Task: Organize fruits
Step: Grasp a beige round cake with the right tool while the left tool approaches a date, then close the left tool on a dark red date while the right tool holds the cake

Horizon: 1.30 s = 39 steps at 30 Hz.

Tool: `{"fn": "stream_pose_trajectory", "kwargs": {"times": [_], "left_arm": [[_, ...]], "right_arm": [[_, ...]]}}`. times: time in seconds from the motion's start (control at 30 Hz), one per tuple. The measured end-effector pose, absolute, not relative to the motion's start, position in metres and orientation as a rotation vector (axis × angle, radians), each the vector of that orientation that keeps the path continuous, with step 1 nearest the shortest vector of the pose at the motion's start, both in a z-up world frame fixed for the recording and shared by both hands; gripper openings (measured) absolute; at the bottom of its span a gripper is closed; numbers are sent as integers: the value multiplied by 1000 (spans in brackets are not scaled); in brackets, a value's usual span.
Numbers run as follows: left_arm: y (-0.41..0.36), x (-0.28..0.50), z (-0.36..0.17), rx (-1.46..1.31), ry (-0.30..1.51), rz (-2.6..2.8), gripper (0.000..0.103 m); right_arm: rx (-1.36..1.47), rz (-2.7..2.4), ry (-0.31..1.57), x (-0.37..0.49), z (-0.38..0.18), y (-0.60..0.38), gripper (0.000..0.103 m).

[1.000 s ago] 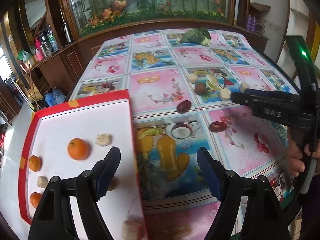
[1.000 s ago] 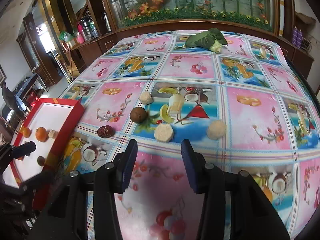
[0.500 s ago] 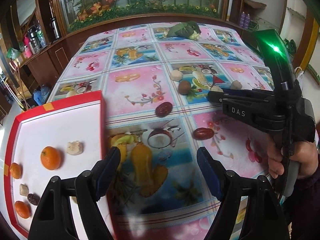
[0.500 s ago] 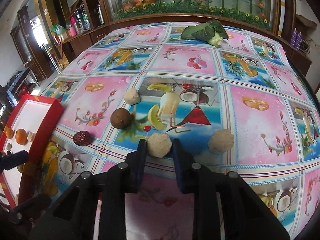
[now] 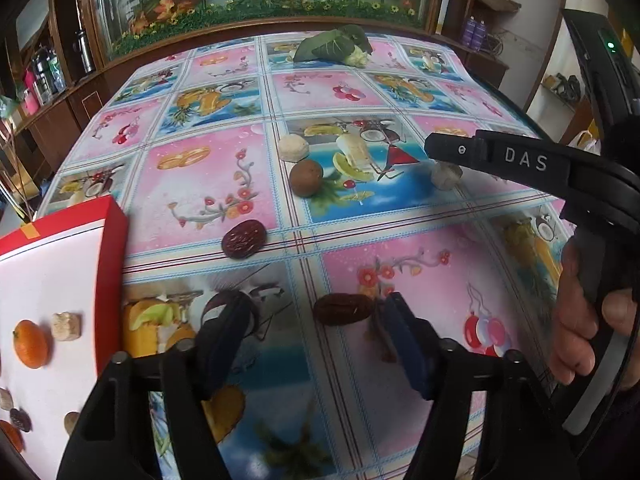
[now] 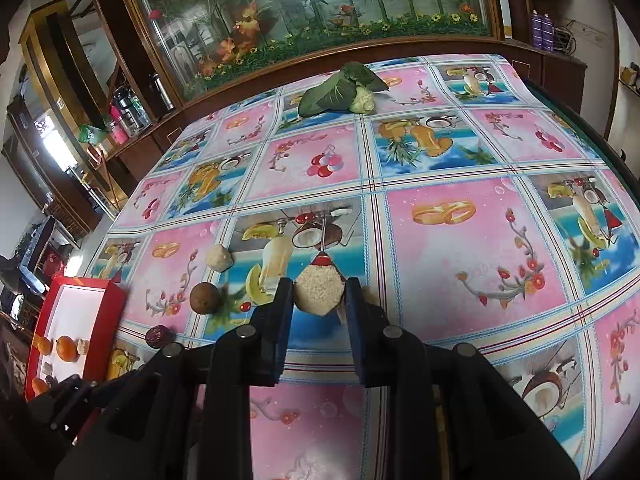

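- While I hold the right gripper [image 6: 319, 300] above the desk [image 6: 460, 248], its fingers [image 6: 280, 320] are clenched on a pale round cake [image 6: 320, 289], lifted off the cloth.
- L gripper [image 5: 310, 330]: fingers [image 5: 224, 328] released, spread wide, low over the desk; a dark red date [image 5: 343, 309] lies between the tips, just beside the R-side finger.
- 2nd date [image 5: 244, 239] farther out; brown round fruit [image 5: 306, 178] and pale lump [image 5: 294, 148] beyond it.
- Red tray [image 5: 110, 264] at L: holds an orange [image 5: 30, 344], a pale cube [image 5: 66, 325], other small pcs.
- Leafy veg [image 6: 340, 90] at far edge.
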State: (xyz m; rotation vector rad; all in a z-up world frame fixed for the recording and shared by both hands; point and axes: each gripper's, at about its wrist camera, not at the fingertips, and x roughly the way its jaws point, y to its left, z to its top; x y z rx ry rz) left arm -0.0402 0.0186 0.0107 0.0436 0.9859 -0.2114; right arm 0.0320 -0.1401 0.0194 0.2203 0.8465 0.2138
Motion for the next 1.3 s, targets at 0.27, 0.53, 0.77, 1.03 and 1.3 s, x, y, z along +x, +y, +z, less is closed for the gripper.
{"fn": "stream_pose_trajectory", "kwargs": {"times": [0.27, 0.53, 0.77, 1.03, 1.3], "left_arm": [[17, -39, 9, 58, 962, -192, 30], [23, -41, 10, 37, 956, -200, 16], [26, -46, 10, 40, 967, -238, 35], [30, -55, 16, 69, 928, -257, 62], [29, -54, 9, 111, 946, -274, 17]], "right_arm": [[220, 224, 850, 31, 18, -138, 28], [201, 232, 842, 30, 17, -133, 28], [203, 237, 843, 29, 17, -134, 28], [198, 247, 841, 27, 19, -132, 28], [197, 250, 839, 27, 19, -131, 28]]}}
